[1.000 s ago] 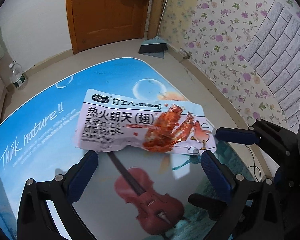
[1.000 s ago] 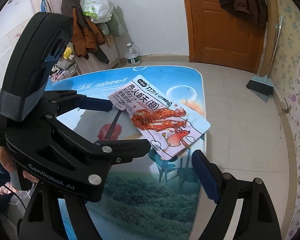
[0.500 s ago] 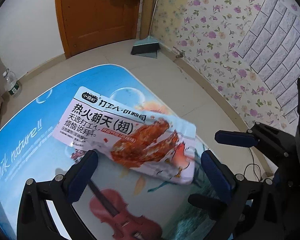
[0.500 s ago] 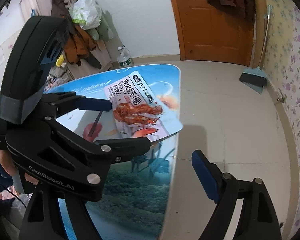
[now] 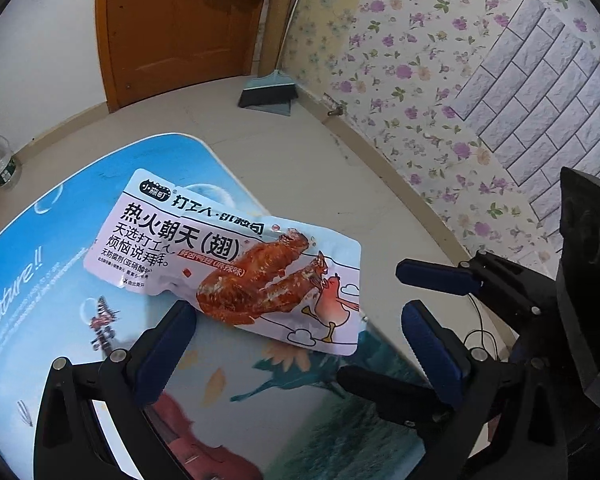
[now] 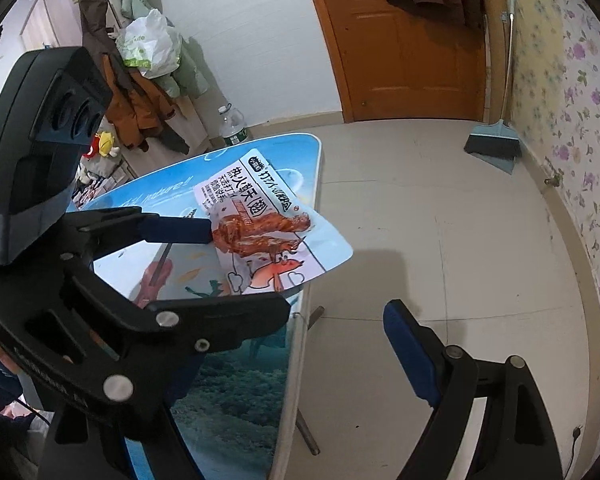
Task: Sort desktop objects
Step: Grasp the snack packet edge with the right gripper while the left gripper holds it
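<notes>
The left claw [image 5: 296, 344] is spread wide and grips nothing. One of its blue fingers [image 5: 168, 348] sits right by the lower edge of the snack bag [image 5: 236, 264]; I cannot tell if it touches. The right claw [image 6: 340, 320] is wide apart too, with nothing between its fingers, and it hangs out past the table's right edge, over the floor.

The snack bag lies flat near the far right corner of the table [image 5: 40, 264]. One end of the bag pokes out over the right edge.

What could go wrong? A bump from a finger could push the bag off the edge. It looks thin and slippery, so the fingers may slide over it and miss.
</notes>
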`<state>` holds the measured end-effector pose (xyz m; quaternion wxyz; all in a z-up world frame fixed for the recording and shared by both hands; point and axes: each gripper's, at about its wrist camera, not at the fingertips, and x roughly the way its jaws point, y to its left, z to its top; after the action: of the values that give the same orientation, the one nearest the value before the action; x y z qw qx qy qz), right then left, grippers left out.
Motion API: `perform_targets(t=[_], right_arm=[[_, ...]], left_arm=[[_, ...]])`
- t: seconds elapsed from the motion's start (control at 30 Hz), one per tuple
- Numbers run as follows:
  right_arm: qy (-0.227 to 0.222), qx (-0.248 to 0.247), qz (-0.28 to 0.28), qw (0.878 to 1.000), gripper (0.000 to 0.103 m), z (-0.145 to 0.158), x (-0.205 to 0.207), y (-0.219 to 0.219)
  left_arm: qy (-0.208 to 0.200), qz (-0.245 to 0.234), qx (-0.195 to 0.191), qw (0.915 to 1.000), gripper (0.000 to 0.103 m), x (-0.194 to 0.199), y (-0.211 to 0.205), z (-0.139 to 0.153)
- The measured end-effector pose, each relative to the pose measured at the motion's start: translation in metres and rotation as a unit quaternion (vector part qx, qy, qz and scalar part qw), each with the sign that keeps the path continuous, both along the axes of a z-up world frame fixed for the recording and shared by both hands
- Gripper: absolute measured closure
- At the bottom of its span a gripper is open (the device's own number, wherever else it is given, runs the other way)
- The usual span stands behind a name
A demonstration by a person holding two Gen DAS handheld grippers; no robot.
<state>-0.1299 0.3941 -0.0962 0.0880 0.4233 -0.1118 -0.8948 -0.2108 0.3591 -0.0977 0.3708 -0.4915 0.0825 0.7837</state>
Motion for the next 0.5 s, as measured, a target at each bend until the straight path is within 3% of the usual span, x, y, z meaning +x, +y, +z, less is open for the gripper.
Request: perform_targets(t=[0.33,0.5], right_arm=[[0.003,-0.028,-0.014,1.0,0.017,0.001,-0.002,0.008],[0.015,-0.053,-0.017,0.998,0.017,0.001,-0.001,0.011]], left_arm=[[0.0,-0.003,0.001,1.0,0.0,-0.003,0.006,0.0],[0.023,0.005,-0.001,0.9997,0.0,-0.01,-0.008,0.01]])
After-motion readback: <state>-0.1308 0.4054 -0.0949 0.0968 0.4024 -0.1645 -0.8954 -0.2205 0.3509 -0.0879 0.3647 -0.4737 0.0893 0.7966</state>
